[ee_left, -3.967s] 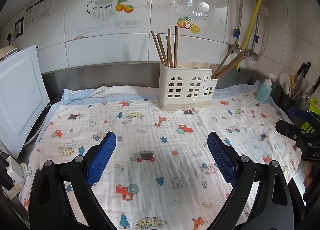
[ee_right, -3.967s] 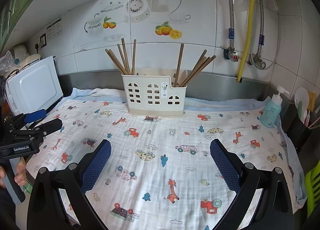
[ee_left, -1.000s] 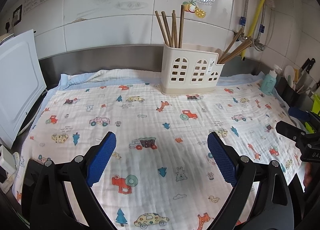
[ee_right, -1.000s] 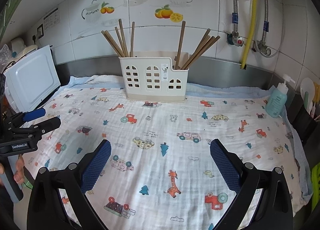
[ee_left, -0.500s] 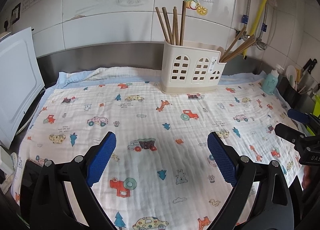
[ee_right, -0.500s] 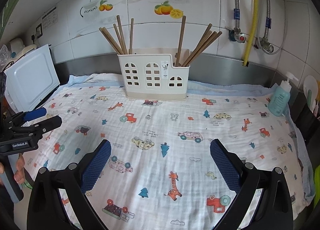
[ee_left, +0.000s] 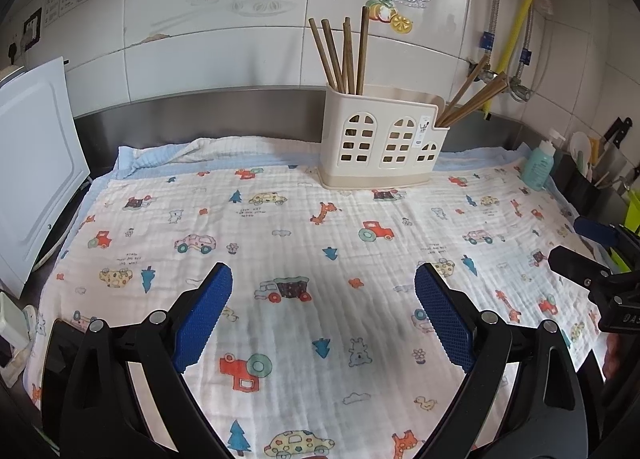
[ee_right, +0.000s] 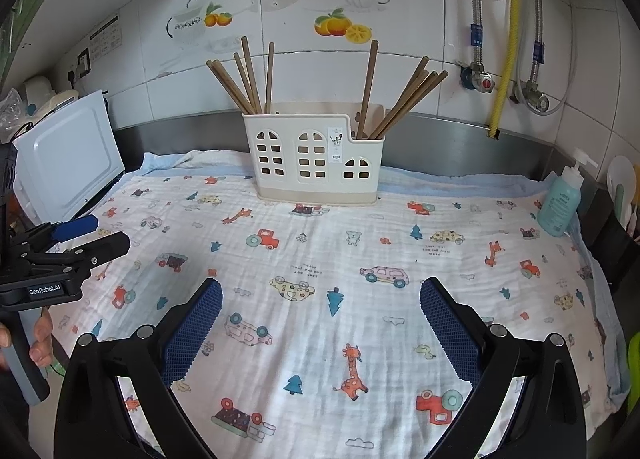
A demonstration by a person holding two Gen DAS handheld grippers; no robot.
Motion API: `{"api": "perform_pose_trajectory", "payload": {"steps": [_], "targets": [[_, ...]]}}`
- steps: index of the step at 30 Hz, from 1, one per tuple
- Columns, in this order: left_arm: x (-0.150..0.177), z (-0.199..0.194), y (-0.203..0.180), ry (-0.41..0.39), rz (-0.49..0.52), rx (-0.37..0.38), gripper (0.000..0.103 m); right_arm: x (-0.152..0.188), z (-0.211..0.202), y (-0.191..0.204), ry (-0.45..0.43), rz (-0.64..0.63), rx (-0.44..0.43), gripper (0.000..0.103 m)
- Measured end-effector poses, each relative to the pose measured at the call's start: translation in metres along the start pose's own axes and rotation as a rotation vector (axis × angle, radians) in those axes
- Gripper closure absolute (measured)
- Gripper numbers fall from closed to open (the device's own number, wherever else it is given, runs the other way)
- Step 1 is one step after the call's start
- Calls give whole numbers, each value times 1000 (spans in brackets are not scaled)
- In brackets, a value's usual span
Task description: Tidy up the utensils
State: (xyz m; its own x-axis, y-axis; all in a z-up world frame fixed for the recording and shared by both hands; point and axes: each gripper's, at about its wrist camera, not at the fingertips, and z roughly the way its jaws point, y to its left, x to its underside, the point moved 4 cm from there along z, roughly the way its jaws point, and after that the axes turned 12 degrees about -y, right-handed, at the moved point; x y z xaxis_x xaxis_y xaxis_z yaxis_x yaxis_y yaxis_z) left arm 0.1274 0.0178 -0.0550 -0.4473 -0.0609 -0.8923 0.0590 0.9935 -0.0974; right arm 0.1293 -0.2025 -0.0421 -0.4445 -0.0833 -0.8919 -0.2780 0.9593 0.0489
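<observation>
A cream utensil holder [ee_left: 380, 139] [ee_right: 316, 159] with arched window holes stands at the back of the printed cloth [ee_left: 304, 243]. Several brown chopsticks stand in its left compartment [ee_left: 344, 55] [ee_right: 248, 79] and several more lean right from its right compartment [ee_left: 472, 95] [ee_right: 404, 95]. My left gripper [ee_left: 324, 299] is open and empty, low over the cloth's front. My right gripper [ee_right: 320, 311] is open and empty too. Each gripper shows in the other's view, the right one [ee_left: 588, 259] at the right edge and the left one [ee_right: 72, 243] at the left edge.
A white appliance [ee_left: 32, 171] [ee_right: 68, 167] stands at the left. A teal pump bottle [ee_left: 538, 167] [ee_right: 562, 203] and a dark caddy with utensils [ee_left: 588, 175] sit at the right. A tiled wall with pipes and a yellow hose [ee_right: 508, 35] runs behind.
Both grippers have moved a little forward toward the holder, which looks slightly larger. Both stay open and empty.
</observation>
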Motion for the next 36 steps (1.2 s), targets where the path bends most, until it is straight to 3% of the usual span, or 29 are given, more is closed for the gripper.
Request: {"api": "perform_pose_trajectory", "payload": {"steps": [18, 36], "targets": [[-1, -5, 3, -11, -16, 0, 11, -2, -5, 4, -11, -6, -5, 7], [-6, -7, -6, -43, 64, -28, 11, -3, -7, 3, -18, 1, -9, 7]]}}
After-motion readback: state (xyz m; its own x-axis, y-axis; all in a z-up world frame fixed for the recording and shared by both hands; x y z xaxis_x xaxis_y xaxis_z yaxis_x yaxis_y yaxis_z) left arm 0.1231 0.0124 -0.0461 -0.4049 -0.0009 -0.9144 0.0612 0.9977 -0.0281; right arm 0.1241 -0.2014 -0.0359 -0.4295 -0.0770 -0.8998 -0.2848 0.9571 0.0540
